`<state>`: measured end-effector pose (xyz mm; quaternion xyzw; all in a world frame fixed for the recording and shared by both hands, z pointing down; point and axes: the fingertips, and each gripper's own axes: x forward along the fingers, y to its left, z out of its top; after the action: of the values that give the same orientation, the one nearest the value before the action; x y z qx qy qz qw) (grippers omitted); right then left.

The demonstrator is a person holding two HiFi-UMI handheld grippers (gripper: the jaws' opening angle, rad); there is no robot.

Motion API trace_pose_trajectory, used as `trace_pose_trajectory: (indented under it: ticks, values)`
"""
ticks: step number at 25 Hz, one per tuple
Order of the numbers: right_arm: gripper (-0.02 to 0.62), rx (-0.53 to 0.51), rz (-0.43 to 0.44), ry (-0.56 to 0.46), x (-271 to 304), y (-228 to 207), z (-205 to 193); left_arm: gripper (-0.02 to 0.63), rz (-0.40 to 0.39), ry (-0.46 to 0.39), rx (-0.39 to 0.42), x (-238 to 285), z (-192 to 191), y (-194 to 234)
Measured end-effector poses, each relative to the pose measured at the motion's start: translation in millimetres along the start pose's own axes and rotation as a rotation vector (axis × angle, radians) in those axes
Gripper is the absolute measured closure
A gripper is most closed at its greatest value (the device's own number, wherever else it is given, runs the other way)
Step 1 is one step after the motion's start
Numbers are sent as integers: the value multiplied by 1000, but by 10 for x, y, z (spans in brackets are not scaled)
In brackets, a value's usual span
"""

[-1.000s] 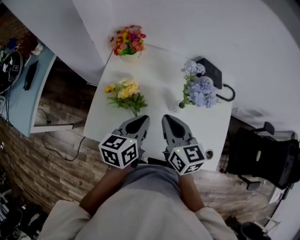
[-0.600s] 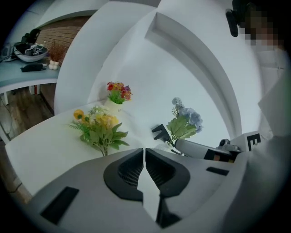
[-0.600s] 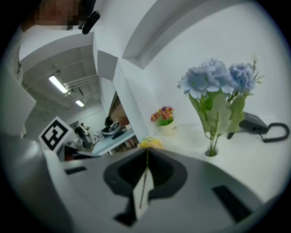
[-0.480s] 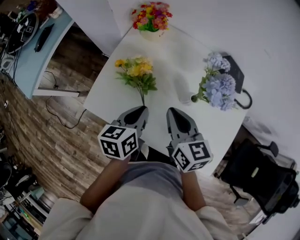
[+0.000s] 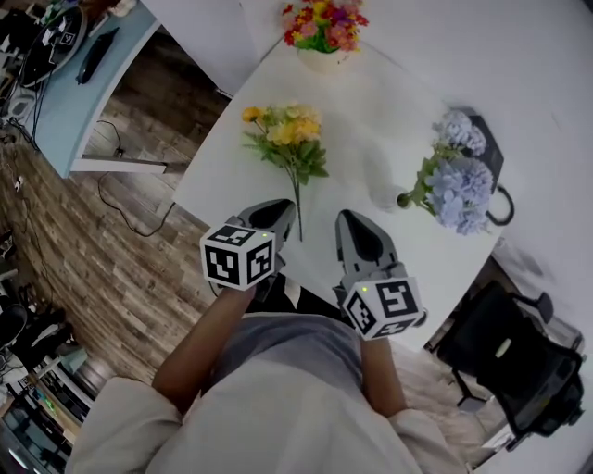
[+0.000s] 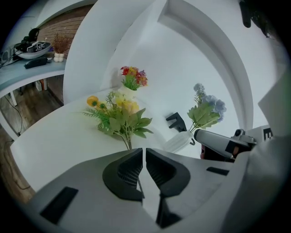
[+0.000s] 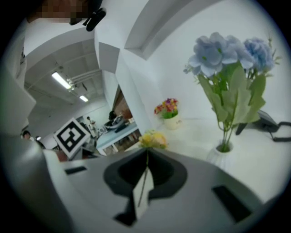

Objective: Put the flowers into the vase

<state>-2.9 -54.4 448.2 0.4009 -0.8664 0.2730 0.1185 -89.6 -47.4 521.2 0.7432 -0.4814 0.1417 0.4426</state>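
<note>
A bunch of yellow flowers (image 5: pixel 285 134) lies flat on the white table (image 5: pixel 232 185), its stem running toward me. My left gripper (image 5: pixel 283 213) is shut and empty, its tips just left of the stem's end. In the left gripper view the bunch (image 6: pixel 119 113) lies right ahead of the shut left gripper (image 6: pixel 144 152). My right gripper (image 5: pixel 352 224) is also shut and empty, near the table's front edge. A white vase (image 5: pixel 387 190) holding blue hydrangeas (image 5: pixel 456 180) stands to its right. In the right gripper view they appear as vase (image 7: pixel 222 157) and hydrangeas (image 7: pixel 227 57).
A pot of red and yellow flowers (image 5: pixel 324 23) stands at the table's far edge. A black stand (image 5: pixel 491 153) with a cable sits behind the hydrangeas. A black office chair (image 5: pixel 523 356) is at the right, a light blue desk (image 5: pixel 65 88) at the left.
Both grippers have sunk toward the table, still shut. The left one has come closer to the end of the yellow bunch's stem. The head view has swung, so the table sits higher right.
</note>
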Motion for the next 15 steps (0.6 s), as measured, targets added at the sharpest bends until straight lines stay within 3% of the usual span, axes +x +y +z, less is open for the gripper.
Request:
trace_pose_trajectory:
  ticks: [15]
  values:
    - [571, 48, -20, 68, 334, -21, -108, 489, -42, 142, -83, 370, -56, 345]
